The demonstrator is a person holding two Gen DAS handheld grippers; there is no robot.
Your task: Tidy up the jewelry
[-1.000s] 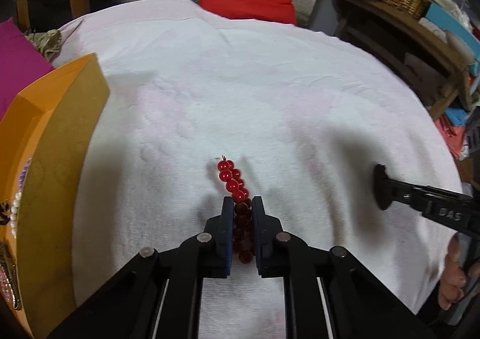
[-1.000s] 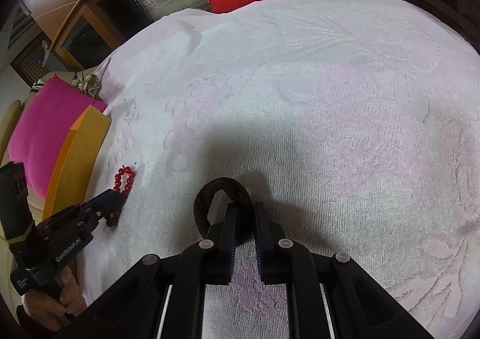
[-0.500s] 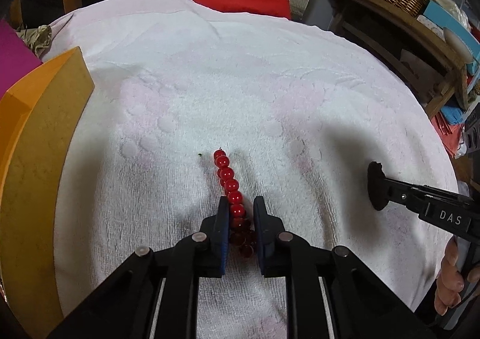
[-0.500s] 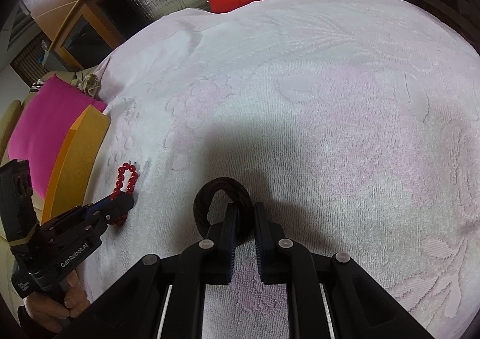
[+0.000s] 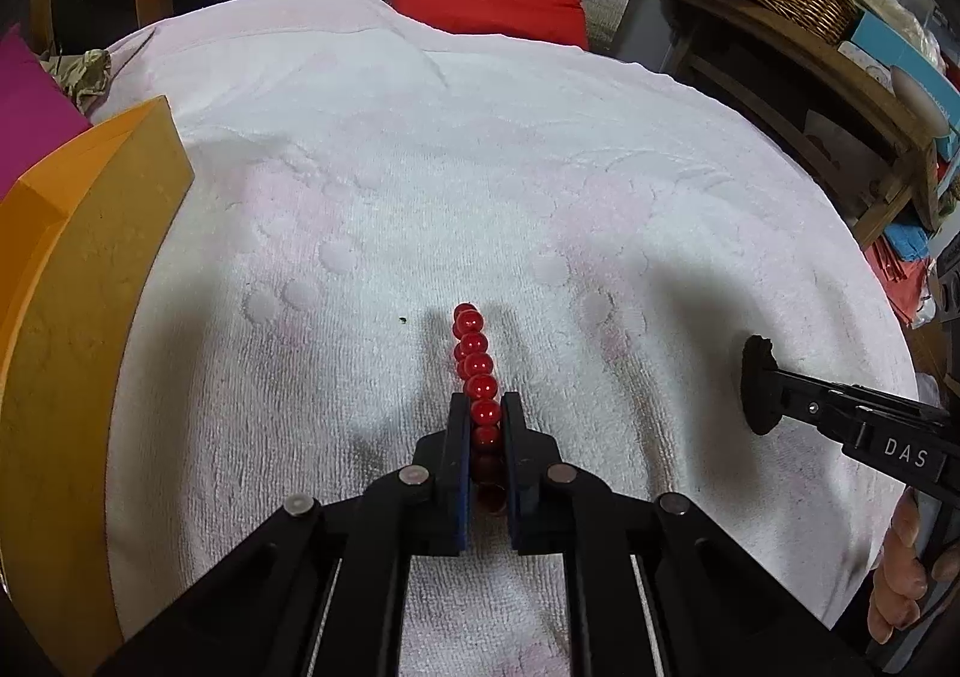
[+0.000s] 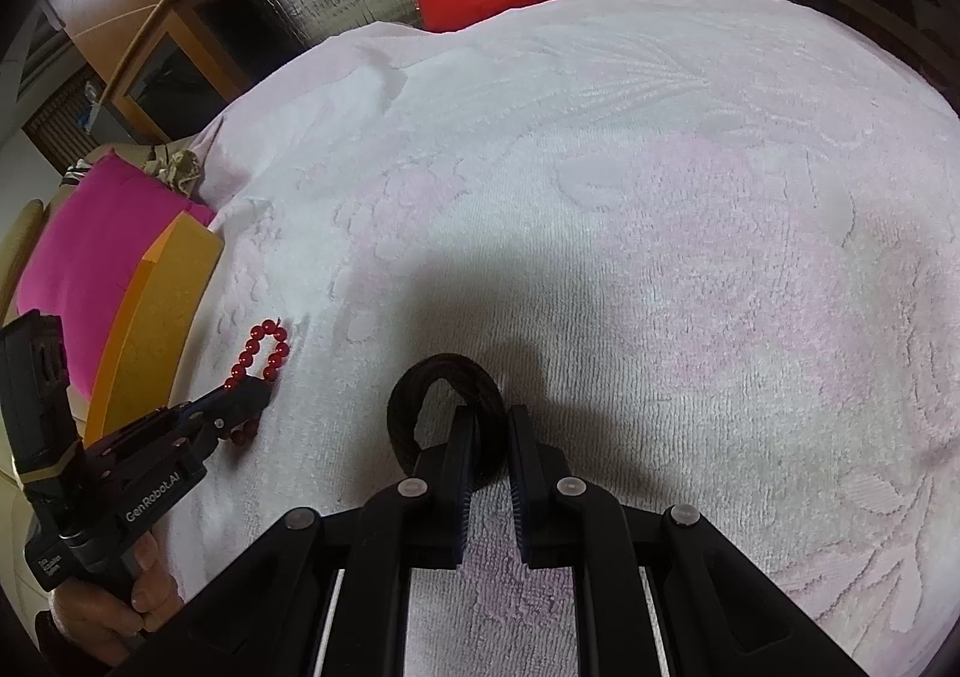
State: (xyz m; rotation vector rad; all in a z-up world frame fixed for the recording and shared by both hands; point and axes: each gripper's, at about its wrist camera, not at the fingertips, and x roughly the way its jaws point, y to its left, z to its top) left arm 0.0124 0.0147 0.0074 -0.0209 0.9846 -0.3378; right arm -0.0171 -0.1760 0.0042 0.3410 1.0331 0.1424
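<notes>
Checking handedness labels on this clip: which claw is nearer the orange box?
Left. The left claw, shut on the red bead bracelet, sits beside the orange box; the right claw, gripping the dark ring bracelet, is farther away.

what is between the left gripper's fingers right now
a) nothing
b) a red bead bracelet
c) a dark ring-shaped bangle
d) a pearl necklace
b: the red bead bracelet runs in between the left gripper fingers; the dark bangle sits at the right gripper.

Black tongs (image 5: 485, 407), silver screws, bare fingers (image 5: 894, 587)
</notes>
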